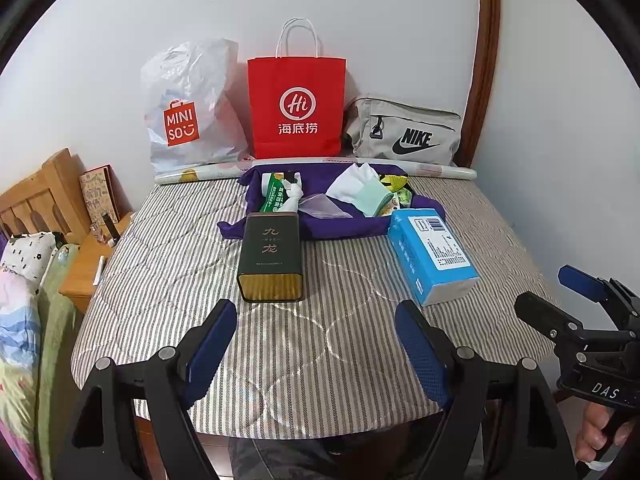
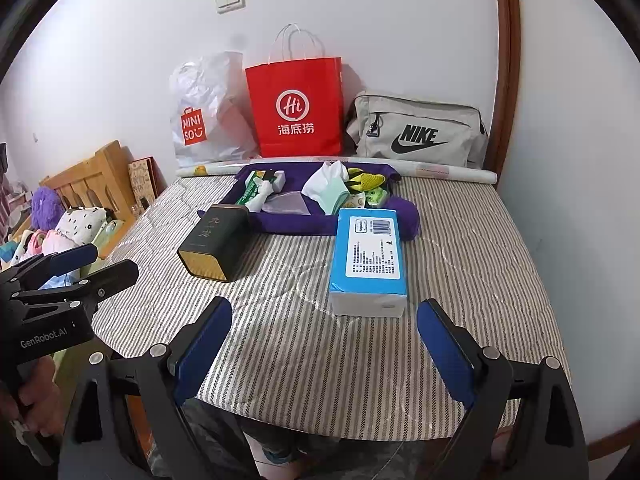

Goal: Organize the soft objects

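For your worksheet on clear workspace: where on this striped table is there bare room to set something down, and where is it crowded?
Free: the striped cover between the open grippers and the dark tin and blue tissue pack; also right of the pack. Crowded: the purple cloth heaped with soft items, and the bags behind it.

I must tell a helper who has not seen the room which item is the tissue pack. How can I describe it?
Look at the striped bed cover; three bags stand along the wall behind it. In front of the purple cloth lie two box-like things. The tissue pack is the right one: light blue with a white label and barcode, while its neighbour is a dark green tin.
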Tool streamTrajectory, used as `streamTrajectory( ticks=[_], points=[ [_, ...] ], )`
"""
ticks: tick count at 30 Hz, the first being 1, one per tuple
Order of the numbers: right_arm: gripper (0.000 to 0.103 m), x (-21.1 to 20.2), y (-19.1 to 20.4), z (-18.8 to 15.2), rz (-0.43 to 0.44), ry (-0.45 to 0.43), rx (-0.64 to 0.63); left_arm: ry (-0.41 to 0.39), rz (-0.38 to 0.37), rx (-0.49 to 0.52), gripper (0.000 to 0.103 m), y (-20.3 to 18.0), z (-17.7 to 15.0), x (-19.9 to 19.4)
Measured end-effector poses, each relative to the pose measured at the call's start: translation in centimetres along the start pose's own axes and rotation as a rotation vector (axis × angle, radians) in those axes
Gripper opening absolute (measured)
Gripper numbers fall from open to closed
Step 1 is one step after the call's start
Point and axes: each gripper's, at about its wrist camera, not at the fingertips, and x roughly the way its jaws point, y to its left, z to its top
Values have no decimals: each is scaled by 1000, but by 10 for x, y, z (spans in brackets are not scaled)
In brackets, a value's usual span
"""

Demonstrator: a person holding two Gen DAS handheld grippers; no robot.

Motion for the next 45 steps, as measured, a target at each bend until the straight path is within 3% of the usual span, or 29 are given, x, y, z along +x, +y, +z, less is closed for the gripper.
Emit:
streamTrajectory(
  ticks=[45],
  points=[
    [93,-2,2,0,-5,0,-3,-7,6,-14,80,2,-1,-5]
  ],
)
